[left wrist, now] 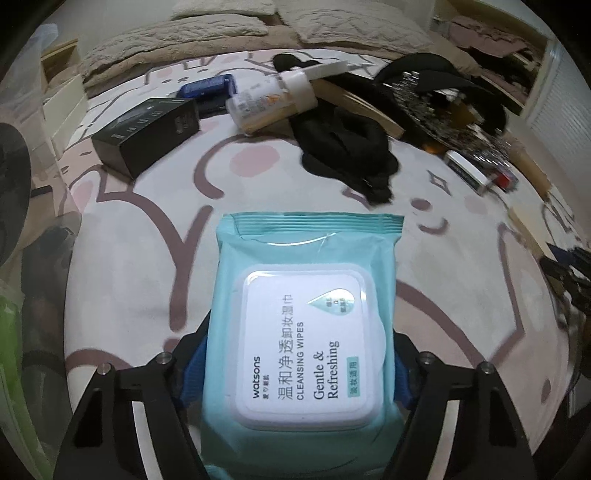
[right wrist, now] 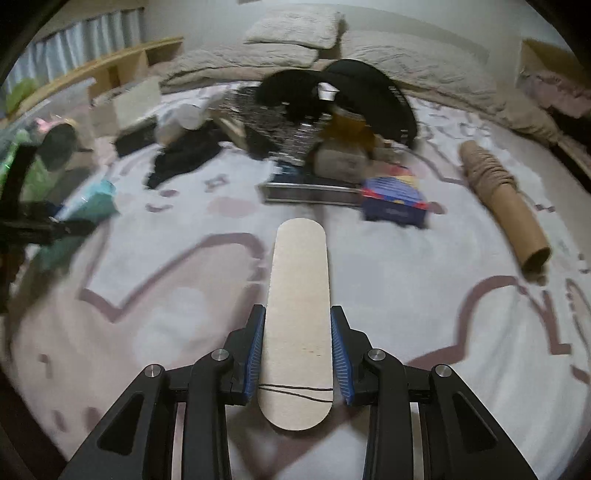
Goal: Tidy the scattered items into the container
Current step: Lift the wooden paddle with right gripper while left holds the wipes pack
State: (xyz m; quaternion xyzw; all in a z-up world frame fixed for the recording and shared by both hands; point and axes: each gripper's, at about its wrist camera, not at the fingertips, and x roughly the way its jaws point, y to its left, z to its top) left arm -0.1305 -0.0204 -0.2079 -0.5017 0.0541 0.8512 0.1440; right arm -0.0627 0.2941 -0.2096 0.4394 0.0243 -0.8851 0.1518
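Pale bedding printed with dusty-pink outlines and blush spots [left wrist: 147, 258] covers the bed on which everything lies, with beige quilted pillows [left wrist: 229, 26] at its far edge.

Seen from the left wrist, a turquoise soft pack of cleansing wipes with a white rounded flip lid [left wrist: 303, 332] sits between the fingers of the left claw [left wrist: 301, 365]. Blue pads show at both of its sides, but whether they press on it is not clear. Beyond it lie a black rectangular box [left wrist: 147, 133], a dark blue tube [left wrist: 210, 86], a white bottle with a white cap [left wrist: 269, 98] and a crumpled black cloth [left wrist: 347, 155].

From the right wrist, the right claw [right wrist: 298, 350] is clenched on a flat pale wooden stick with rounded ends [right wrist: 297, 314], its ribbed blue pads tight on both long edges, the stick pointing forward above the bedding. Farther off are a blue and red box [right wrist: 395, 201] and a brown cardboard tube with tan fabric bunched on it [right wrist: 506, 206].

Much of the pile behind (black cap, sparkly fabric, a brownish jar) is smeared by blur and hard to sort out. Both views darken toward their rims, and a green shape [left wrist: 18, 369] is cut off at the left edge.
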